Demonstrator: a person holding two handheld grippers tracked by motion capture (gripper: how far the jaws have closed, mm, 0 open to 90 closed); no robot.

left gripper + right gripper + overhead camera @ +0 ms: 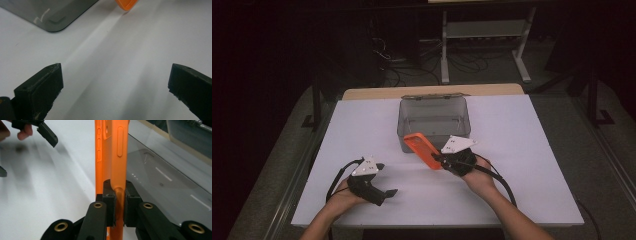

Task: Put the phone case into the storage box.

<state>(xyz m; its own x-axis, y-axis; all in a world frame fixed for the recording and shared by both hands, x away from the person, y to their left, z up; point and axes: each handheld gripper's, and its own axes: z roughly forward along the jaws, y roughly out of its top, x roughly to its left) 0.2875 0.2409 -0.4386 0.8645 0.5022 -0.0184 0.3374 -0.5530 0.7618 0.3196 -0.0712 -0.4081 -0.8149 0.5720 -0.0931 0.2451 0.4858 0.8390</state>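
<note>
My right gripper (pixel 117 202) pinches the bright orange, soft-looking phone case (pixel 423 149) by its thin side wall, holding it on edge just near the clear grey plastic box (pixel 434 119) at the table's middle. I judge the case light, flexible and a bit grippy, so a rim hold near one end suits it. My left gripper (pixel 115 85) rests spread and empty at the near left.

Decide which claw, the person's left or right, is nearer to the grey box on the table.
Right. The right claw, shut on the orange phone case, sits just in front of the grey box. The left claw is open, farther back toward the table's near-left.
</note>
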